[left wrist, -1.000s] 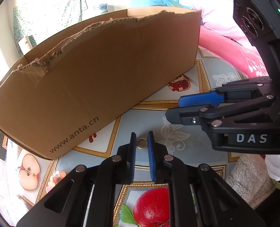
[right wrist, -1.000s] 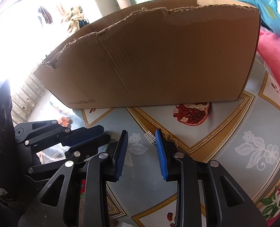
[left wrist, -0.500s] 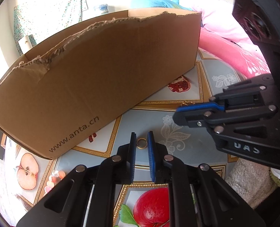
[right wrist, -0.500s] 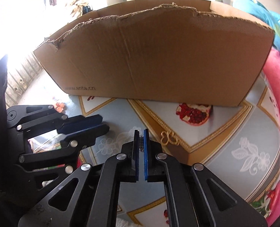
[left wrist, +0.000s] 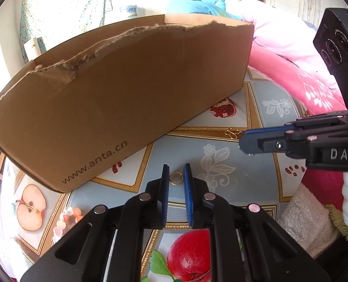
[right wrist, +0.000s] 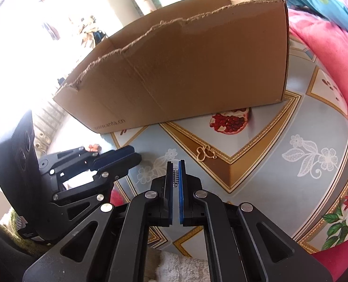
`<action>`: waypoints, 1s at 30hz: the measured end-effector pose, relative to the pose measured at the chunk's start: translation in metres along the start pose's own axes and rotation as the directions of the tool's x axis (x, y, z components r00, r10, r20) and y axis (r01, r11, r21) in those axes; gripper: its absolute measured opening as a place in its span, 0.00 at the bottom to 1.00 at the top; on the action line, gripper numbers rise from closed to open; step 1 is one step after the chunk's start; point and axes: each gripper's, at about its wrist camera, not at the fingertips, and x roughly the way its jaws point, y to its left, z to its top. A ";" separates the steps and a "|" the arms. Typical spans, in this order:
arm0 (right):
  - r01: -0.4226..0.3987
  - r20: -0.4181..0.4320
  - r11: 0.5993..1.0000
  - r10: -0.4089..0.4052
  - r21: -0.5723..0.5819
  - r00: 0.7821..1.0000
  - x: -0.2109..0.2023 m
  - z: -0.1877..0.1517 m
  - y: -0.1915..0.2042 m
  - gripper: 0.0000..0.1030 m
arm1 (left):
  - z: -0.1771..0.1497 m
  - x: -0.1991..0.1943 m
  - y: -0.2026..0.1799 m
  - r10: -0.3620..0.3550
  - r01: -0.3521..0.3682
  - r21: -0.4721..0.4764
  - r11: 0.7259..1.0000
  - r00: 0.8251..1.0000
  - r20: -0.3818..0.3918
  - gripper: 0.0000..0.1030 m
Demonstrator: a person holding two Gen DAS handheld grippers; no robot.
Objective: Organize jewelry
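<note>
My left gripper (left wrist: 176,178) is shut on a small gold ring (left wrist: 175,178) held just above the fruit-patterned tablecloth. My right gripper (right wrist: 176,176) is shut on a small silver toothed clip (right wrist: 175,176), lifted off the table; it shows from the side in the left wrist view (left wrist: 249,145). A gold butterfly-shaped piece (right wrist: 205,153) lies on the cloth just beyond the right gripper, also visible in the left wrist view (left wrist: 232,133). The brown cardboard box (left wrist: 127,98) with a torn top edge stands behind both grippers.
The box (right wrist: 197,70) fills the back of the table (right wrist: 303,188). Pink bedding (left wrist: 291,65) lies to the right of the table. A beige towel (left wrist: 308,223) sits at the table's near right edge. The left gripper's body (right wrist: 68,176) is at the right gripper's left.
My right gripper closed on the silver clip and lifted it, moving right and uncovering the gold butterfly piece. My left gripper stayed still, holding the ring.
</note>
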 end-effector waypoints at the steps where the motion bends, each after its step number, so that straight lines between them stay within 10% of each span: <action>1: -0.006 0.003 1.000 0.006 0.004 1.000 0.000 0.001 0.000 0.02 | 0.000 -0.002 0.002 0.003 -0.003 -0.003 1.000 1.000 0.002 0.11; 12: -0.063 0.051 0.998 0.063 0.012 0.997 -0.017 0.007 0.006 0.02 | 0.005 -0.040 0.012 -0.051 0.054 -0.032 0.998 0.995 0.085 0.11; 20: -0.080 0.161 0.994 0.091 -0.071 0.983 -0.063 0.028 0.021 0.00 | 0.037 -0.091 0.027 -0.168 0.184 -0.046 0.982 0.956 0.240 0.11; 30: -0.074 0.187 0.993 0.089 -0.087 0.978 -0.068 0.039 0.017 0.04 | 0.061 -0.095 0.035 -0.124 0.140 -0.043 0.989 0.956 0.265 0.11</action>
